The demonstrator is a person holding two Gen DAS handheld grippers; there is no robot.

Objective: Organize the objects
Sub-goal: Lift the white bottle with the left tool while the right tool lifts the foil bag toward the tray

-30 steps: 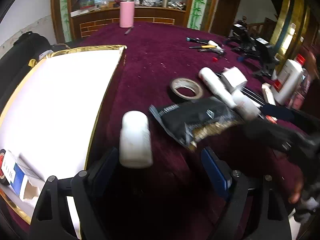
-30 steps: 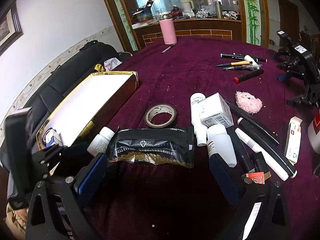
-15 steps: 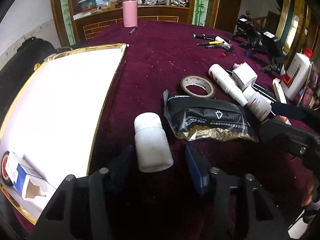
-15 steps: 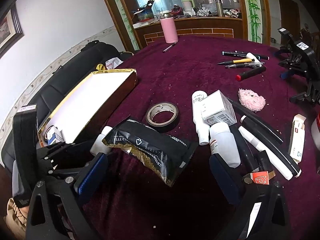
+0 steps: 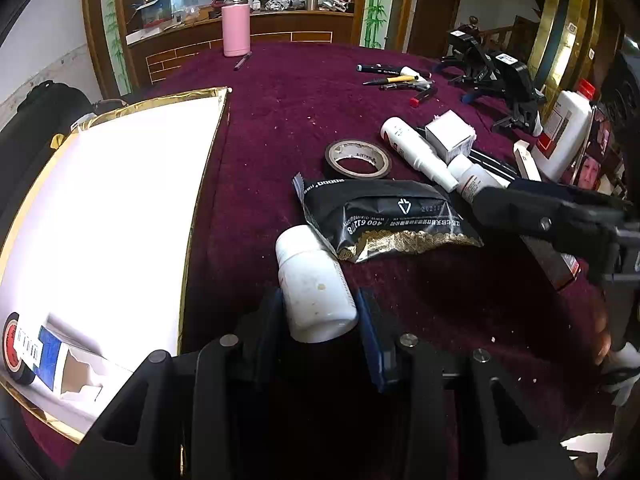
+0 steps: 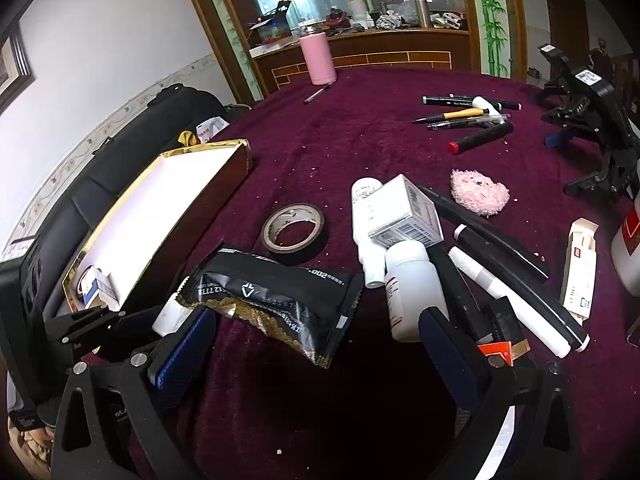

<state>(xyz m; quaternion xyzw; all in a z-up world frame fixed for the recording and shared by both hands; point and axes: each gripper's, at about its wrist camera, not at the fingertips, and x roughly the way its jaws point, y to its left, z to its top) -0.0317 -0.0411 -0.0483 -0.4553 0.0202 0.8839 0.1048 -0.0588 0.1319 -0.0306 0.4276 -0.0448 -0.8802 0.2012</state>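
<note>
My left gripper (image 5: 320,316) is shut on a small white pill bottle (image 5: 314,282) lying on the purple tablecloth, next to the gold-rimmed white box (image 5: 100,216). The bottle also shows in the right wrist view (image 6: 172,314), partly hidden by a black foil packet (image 6: 276,296) that rests against it. The packet lies just past the bottle in the left wrist view (image 5: 380,216). My right gripper (image 6: 316,340) is open over the cloth in front of the packet, empty.
A tape roll (image 6: 294,232), white bottles (image 6: 412,288), a small white carton (image 6: 408,212), markers (image 6: 516,292), pens (image 6: 460,114) and a pink puff (image 6: 480,192) lie scattered. A pink flask (image 6: 318,58) stands far back. A blue-white carton (image 5: 60,360) lies in the box.
My left gripper closed its fingers onto the white pill bottle. The black packet shifted and tilted on the cloth. My right gripper stayed open.
</note>
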